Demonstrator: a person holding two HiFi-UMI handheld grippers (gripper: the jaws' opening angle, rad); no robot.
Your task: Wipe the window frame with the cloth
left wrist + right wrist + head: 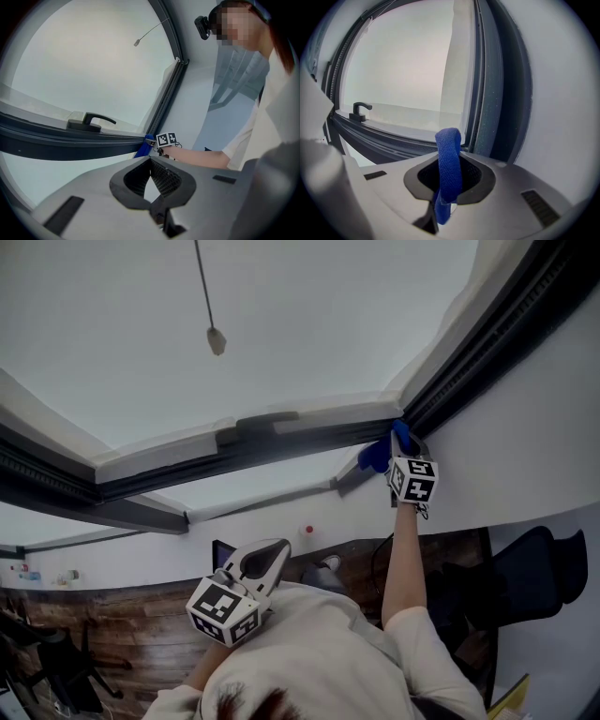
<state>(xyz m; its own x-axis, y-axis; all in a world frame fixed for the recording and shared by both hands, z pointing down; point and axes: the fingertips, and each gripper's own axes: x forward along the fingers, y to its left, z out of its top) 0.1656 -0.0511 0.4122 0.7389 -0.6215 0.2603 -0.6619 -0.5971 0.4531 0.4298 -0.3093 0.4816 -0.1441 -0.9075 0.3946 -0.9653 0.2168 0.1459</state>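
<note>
The right gripper (pixel 401 450) is raised to the inner corner of the dark grey metal window frame (pixel 281 442). Its fingers are clamped on a folded blue fabric cloth (pixel 448 143), which touches the frame at that corner. The left gripper (pixel 150 162) hangs well below the frame, near the person's chest, its fingers together with nothing between them. A black lever handle (pixel 88 123) sits on the frame's horizontal bar.

No words or numbers are showing legibly; only square coded markers are showing on the left cube (pixel 225 608) and the right cube (pixel 413 479).
</note>
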